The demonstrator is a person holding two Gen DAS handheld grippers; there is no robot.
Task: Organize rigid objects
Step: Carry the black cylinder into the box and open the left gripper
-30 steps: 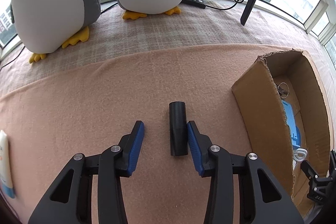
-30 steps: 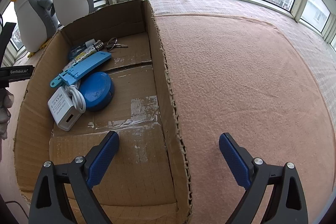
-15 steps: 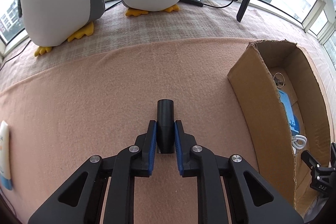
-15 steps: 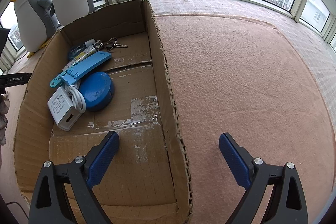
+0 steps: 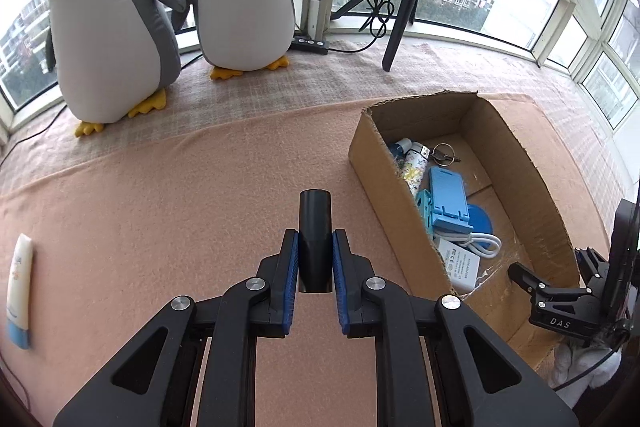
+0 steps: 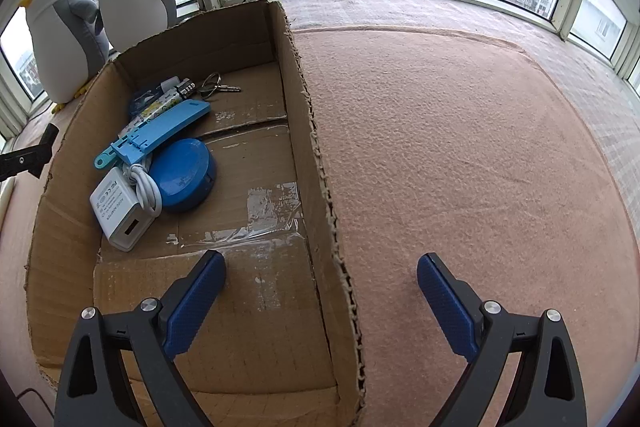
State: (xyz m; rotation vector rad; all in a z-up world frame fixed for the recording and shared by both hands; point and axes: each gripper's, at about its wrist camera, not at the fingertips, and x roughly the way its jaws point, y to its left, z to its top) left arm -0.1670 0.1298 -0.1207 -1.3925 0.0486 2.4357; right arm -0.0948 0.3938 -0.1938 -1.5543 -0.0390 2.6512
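My left gripper [image 5: 315, 245] is shut on a black cylinder [image 5: 315, 227], which it holds lifted above the pink blanket, left of the cardboard box [image 5: 382, 187]. Inside the box [image 6: 308, 131] lie a blue round case [image 6: 182, 175], a white charger with cable [image 6: 120, 209], a light blue stand [image 6: 160, 131], a patterned tube [image 6: 154, 109] and keys [image 6: 216, 87]. My right gripper [image 6: 322, 271] stands open and straddles the box's right wall near its front end, one finger inside and one outside. Nothing is between its pads but the wall's edge.
Two plush penguins [image 5: 112, 27] stand at the back by the window, with a black tripod [image 5: 400, 23] to their right. A white and blue tube [image 5: 18, 279] lies on the pink blanket [image 5: 160, 207] at the far left. The right gripper's body [image 5: 560, 299] shows past the box.
The left gripper closed on the black cylinder, then lifted it off the blanket and swung toward the box, whose inside now shows. The right gripper stayed still.
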